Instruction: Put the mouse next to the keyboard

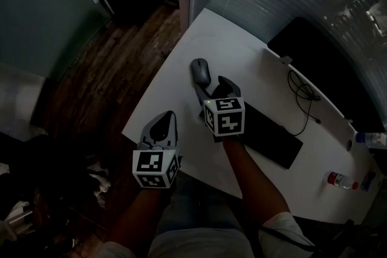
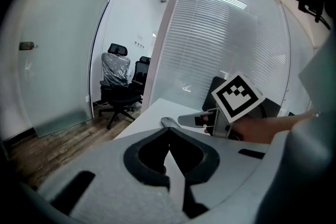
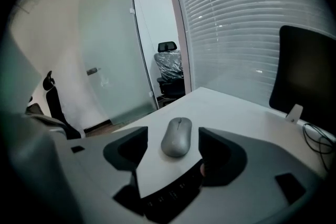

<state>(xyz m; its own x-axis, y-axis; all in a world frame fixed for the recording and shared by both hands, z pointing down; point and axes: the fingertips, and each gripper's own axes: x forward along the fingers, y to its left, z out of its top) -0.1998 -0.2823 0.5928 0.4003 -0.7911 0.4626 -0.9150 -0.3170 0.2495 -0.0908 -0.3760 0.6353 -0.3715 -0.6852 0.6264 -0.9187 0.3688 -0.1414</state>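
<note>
White table (image 1: 242, 48) with grey mouse (image 1: 201, 71), black keyboard (image 1: 273, 139), looped black cable (image 1: 303, 93) and 1 small bottle (image 1: 341, 179)

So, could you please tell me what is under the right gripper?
One end of the black keyboard lies under the right gripper, partly covered by it. Its open fingers flank the mouse on the table.

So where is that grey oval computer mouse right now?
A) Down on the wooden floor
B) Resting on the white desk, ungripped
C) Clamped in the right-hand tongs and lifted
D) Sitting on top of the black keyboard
B: the grey oval computer mouse lies flat on the white desk, and the right tongs stand apart on either side of its near end without pressing on it.
</note>
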